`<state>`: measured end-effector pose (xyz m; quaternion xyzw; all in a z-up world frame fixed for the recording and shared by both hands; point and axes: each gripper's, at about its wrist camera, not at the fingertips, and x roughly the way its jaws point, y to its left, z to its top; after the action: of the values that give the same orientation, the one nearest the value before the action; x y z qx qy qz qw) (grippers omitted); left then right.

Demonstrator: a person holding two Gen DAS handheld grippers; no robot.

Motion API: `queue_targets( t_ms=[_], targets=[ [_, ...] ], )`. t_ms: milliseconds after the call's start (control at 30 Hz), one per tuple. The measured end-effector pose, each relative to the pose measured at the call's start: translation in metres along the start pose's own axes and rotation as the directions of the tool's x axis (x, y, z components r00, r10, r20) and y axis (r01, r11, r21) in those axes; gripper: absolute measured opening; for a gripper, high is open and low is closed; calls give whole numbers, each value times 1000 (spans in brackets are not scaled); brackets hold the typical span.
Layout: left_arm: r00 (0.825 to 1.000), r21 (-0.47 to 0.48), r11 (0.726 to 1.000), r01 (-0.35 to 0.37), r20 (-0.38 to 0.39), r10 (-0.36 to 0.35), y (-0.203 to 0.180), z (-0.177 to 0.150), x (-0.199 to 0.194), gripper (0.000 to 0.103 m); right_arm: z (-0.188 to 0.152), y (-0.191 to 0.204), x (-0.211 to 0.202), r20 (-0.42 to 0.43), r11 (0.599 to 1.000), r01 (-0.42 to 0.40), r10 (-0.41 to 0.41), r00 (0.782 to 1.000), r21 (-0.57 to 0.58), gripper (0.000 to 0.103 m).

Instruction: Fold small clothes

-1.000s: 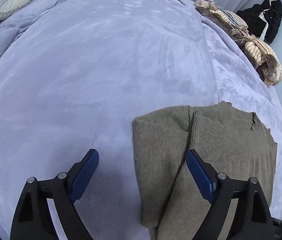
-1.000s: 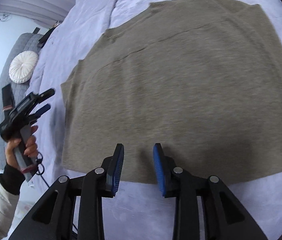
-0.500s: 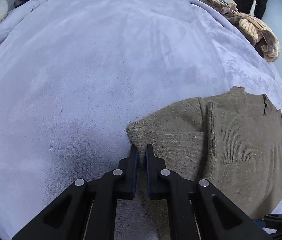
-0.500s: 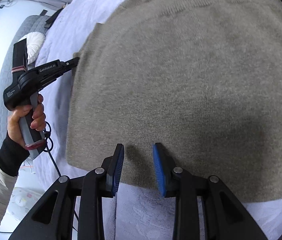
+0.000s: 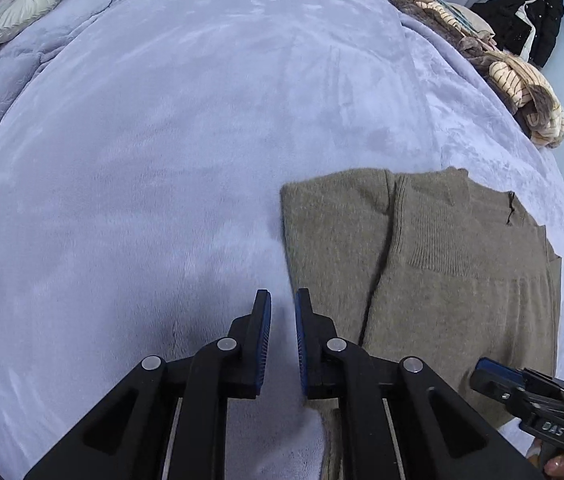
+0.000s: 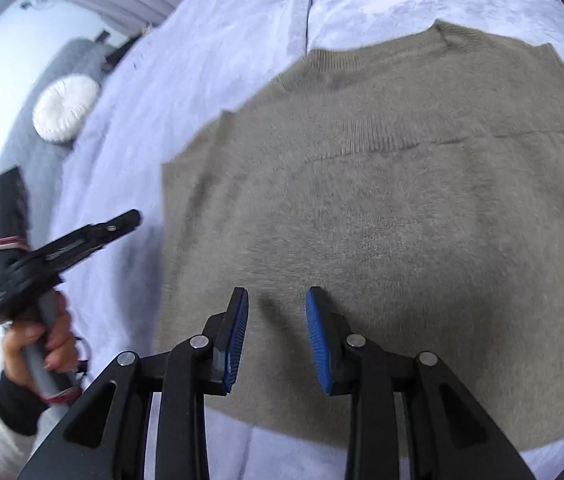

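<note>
Since a second ago your left claw [image 5: 282, 300] went from wide to nearly closed, pinched at the sweater [image 5: 421, 272] corner half a second back, and then sat at its left edge; nothing showed between its pads; your right claw [image 6: 277, 300] drifted over the sweater, jaws narrow and empty. The sweater lay flat on the blanket [image 5: 162, 160], sleeves already folded in; I judged the corner grip lost, so the next fold needed a fresh pinch.
</note>
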<state>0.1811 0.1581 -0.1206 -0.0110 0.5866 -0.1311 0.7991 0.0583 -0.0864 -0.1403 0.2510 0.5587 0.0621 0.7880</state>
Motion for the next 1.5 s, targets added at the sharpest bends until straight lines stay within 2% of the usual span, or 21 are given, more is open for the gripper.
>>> queue_targets(
  t_ms=[67, 200, 300, 467, 700, 800, 833, 867, 900, 933, 967, 1100, 1167, 1267, 1400, 1500],
  targets=[
    [1000, -11, 1000, -2, -19, 2, -2, -8, 3, 13, -3, -4, 20, -119, 1000, 18, -16, 993, 12, 33],
    [1000, -13, 1000, -5, -30, 5, -5, -22, -2, 13, -16, 6, 10, -126, 999, 23, -29, 992, -48, 33],
    [999, 2, 1000, -20, -36, 20, -11, -28, -7, 13, -28, 3, -1, -141, 1000, -4, 2, 990, -13, 33],
    [999, 20, 1000, -21, -31, 21, -20, -34, -21, 13, -44, -5, -22, -136, 999, -7, 12, 991, 37, 33],
    [998, 35, 999, -9, -66, 12, -30, -40, -25, 13, -61, -17, -29, -113, 991, 0, 15, 993, 135, 34],
    [997, 45, 999, -19, -78, 23, -34, -45, -25, 13, -68, -24, -35, -106, 987, 7, 10, 994, 161, 52],
    [997, 50, 999, -19, -80, 23, -35, -46, -25, 13, -70, -24, -35, -103, 986, 5, 12, 995, 166, 52],
    [997, 55, 998, -16, -81, 21, -36, -48, -25, 20, -72, -25, -36, -102, 986, 3, 14, 995, 169, 52],
    [997, 60, 998, -14, -81, 19, -37, -49, -26, 64, -73, -24, -36, -102, 985, 1, 16, 995, 173, 52],
    [997, 62, 998, -20, -80, 25, -38, -50, -26, 94, -73, -23, -35, -101, 984, -1, 20, 995, 177, 52],
    [998, 62, 997, -39, -52, 42, -39, -52, -31, 101, -74, -22, -34, -100, 983, -4, 23, 995, 183, 53],
    [996, 114, 991, -73, -41, 78, -44, -56, -32, 102, -76, -19, -30, -102, 980, -14, 35, 994, 198, 54],
    [995, 117, 990, -77, -47, 83, -43, -57, -31, 102, -77, -18, -27, -109, 978, -17, 40, 993, 206, 55],
    [995, 101, 992, -73, -57, 79, -38, -57, -30, 102, -78, -16, -25, -112, 975, -19, 44, 993, 221, 63],
    [993, 111, 990, -84, -78, 93, -36, -59, -26, 102, -78, -15, -20, -117, 970, -36, 66, 991, 240, 63],
    [993, 118, 992, -48, -98, 60, -34, -62, -25, 102, -80, -14, -14, -124, 963, -51, 86, 989, 264, 64]
  ],
)
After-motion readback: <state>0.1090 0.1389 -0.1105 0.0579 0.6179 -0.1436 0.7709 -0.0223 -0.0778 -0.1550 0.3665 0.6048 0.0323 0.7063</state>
